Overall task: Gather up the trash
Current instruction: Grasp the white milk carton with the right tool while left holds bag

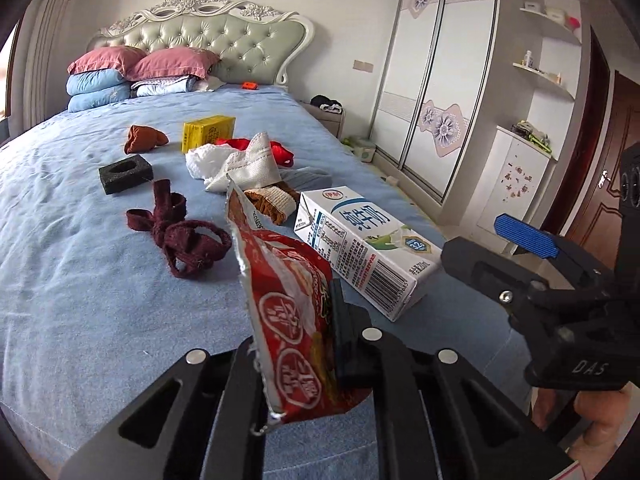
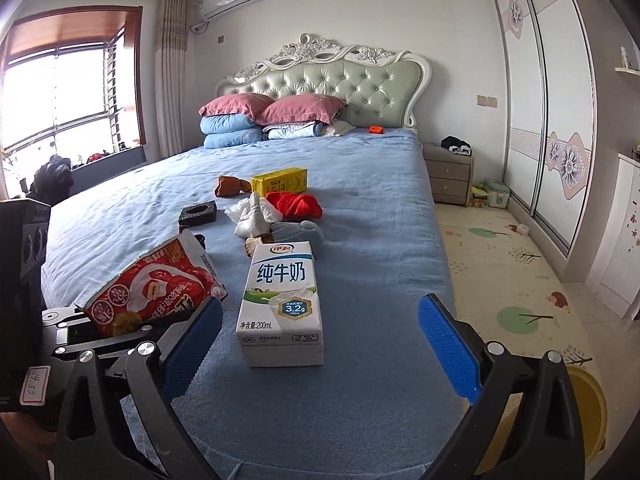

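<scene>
Your left gripper (image 1: 296, 360) has its jaws clamped on a red snack wrapper (image 1: 288, 300), which stands up between them, lifted off the blue bed (image 1: 80, 280). Your right gripper (image 2: 320, 344) has its jaws wide apart, blue pads showing, with a white milk carton (image 2: 282, 304) lying on the bed just ahead of them and roughly centred in the gap, not yet touched.

By the look of it, you are mid-collection: one piece of trash is in hand and the carton is next. That move calls for bringing the right jaws forward until they straddle the carton's sides, then closing. A yellow bin (image 2: 588, 412) shows at the lower right edge below the right jaw, on the floor beside the bed; it may be where the trash goes, though only a sliver is visible.

The carton reads "纯牛奶", with the Yili logo above, "3.2g" on a blue badge and "净含量:200mL" below. The wrapper carries white Chinese characters in circles, too warped to read. Further ahead lies a yellow carton (image 2: 280, 180), its print illegible. A tag beside the left gripper reads "14.50".
</scene>
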Action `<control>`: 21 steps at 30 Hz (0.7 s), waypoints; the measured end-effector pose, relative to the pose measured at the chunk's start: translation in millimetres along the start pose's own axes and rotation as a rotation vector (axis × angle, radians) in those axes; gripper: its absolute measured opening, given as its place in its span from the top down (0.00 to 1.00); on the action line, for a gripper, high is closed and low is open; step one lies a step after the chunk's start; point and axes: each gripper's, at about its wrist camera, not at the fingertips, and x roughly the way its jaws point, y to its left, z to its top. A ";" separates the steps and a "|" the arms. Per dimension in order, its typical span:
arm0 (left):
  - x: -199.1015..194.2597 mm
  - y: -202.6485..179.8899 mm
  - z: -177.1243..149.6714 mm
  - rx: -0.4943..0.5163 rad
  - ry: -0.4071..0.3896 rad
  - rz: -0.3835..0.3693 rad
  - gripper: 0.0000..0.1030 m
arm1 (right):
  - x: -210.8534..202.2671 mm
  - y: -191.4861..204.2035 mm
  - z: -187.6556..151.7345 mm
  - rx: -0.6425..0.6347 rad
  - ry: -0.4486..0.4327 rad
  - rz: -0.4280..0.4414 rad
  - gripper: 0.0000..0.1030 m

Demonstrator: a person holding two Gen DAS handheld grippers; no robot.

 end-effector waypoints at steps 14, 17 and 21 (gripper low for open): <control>-28.4 34.3 22.6 -0.066 -0.080 0.022 0.92 | 37.8 13.9 3.7 0.026 0.124 0.035 0.09; -26.4 37.2 24.2 -0.067 -0.075 0.023 0.92 | 40.4 16.5 3.9 0.011 0.135 0.020 0.09; -24.3 39.8 27.6 -0.062 -0.066 0.022 0.92 | 46.6 14.1 3.8 0.015 0.169 0.027 0.26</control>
